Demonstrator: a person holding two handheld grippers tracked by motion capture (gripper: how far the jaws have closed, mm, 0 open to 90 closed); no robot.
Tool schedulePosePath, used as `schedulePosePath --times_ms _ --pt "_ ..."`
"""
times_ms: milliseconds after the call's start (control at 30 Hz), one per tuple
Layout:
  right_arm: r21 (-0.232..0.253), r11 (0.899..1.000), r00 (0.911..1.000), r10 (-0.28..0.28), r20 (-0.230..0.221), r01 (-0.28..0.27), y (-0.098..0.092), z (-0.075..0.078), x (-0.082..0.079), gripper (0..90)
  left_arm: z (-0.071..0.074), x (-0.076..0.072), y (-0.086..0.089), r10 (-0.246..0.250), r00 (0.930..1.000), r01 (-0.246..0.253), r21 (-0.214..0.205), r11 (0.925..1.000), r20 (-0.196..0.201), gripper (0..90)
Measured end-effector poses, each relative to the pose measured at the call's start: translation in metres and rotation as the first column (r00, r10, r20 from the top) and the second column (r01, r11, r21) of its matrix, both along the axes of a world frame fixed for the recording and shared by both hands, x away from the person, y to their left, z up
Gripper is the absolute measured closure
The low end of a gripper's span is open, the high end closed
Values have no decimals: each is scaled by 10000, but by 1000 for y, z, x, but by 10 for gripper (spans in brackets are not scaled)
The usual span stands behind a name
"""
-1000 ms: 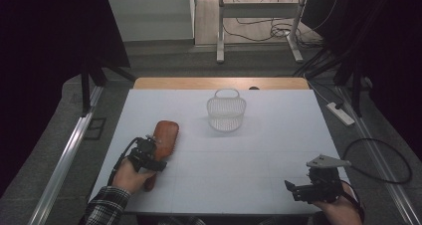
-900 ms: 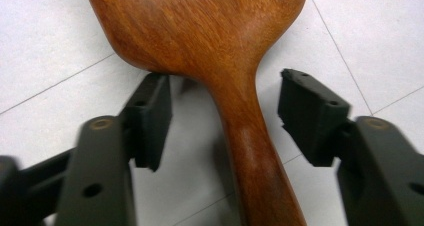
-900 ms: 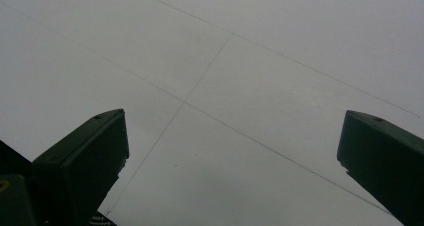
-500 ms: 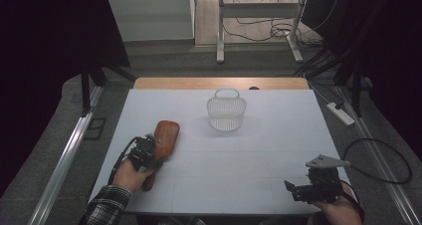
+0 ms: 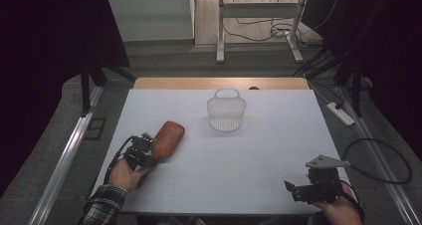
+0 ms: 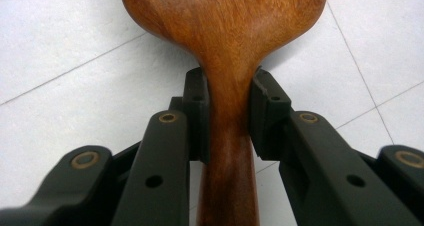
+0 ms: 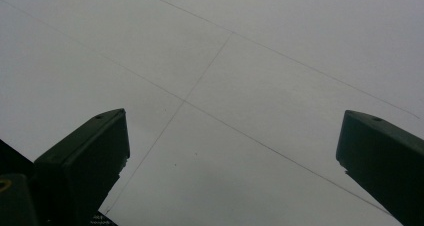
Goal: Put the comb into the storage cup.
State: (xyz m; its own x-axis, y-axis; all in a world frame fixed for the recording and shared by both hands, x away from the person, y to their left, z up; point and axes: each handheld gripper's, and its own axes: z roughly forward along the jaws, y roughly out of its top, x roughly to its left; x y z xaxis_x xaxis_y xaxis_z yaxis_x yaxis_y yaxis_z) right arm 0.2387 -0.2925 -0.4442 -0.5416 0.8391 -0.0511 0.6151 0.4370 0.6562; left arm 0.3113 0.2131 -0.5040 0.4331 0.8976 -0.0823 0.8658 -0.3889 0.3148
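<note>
Wooden spoon (image 6: pixel 225 51): near table's left edge, neck clamped.
Left gripper (image 6: pixel 227 111): jaws just closing, now pinching spoon's neck.
Right gripper (image 7: pixel 232 151): jaws wide apart over bare white table (image 5: pixel 278 135).
Wire basket (image 5: pixel 227 110): upright, well apart, toward far edge.

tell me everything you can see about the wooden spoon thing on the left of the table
The reddish-brown wooden spoon has a broad, rounded head narrowing to a slim neck and handle, with visible grain and a smooth, slightly glossy finish. It lies on the white table at the left, head pointing away from the person toward the white wire basket, well apart from it. The left tool has just been closing and its black pads now press on both sides of the neck just below the head. Whether the head is lifted off the table can't be told.
</note>
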Motion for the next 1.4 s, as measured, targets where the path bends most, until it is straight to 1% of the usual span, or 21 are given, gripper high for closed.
schedulePosePath --times_ms 33,233,333,500,567,633,733,800,867,1000,1100,1267,1400 --pt "1 10000 10000 0 1 0 0 0 0 8 0 -1 -1 -96 9999 96 43 9999 115 727" --pt "-4 10000 10000 20 22 -20 0 0 0 8 3 -1 2 -144 9994 144 6 9999 313 727" --pt "-1 10000 10000 14 6 -14 0 0 0 8 4 -2 3 -73 9992 79 -141 9999 399 728" --pt "2 10000 10000 20 11 -20 0 0 0 8 7 -2 7 64 9978 -42 -326 9995 658 728" --pt "0 10000 10000 17 10 -17 0 0 0 9 8 -3 9 145 9972 -109 -485 9988 729 728" --pt "4 10000 10000 16 14 -16 0 0 0 8 10 -3 9 169 9959 -122 -537 9985 889 728" --pt "5 10000 10000 16 7 -16 0 0 0 8 11 -3 11 179 9947 -99 -793 9968 1013 727" --pt "5 10000 10000 20 13 -20 0 0 0 9 12 -4 12 185 9935 -84 -891 9960 1125 727" --pt "5 10000 10000 21 17 -21 0 0 0 8 14 -4 13 197 9926 -67 -1085 9941 1196 727" --pt "3 10000 10000 18 24 -18 0 0 0 8 17 -6 14 208 9894 -22 -1283 9917 1438 727" --pt "1 10000 10000 19 31 -19 0 0 0 8 19 -7 15 336 9867 -60 -1713 9852 1590 727" --pt "0 10000 10000 8 37 -8 0 0 0 8 23 -8 16 178 9833 217 -2141 9766 1808 727" --pt "-14 10000 10000 4 43 -3 0 0 -1 8 27 -10 15 -20 9773 487 -2156 9753 2119 727"
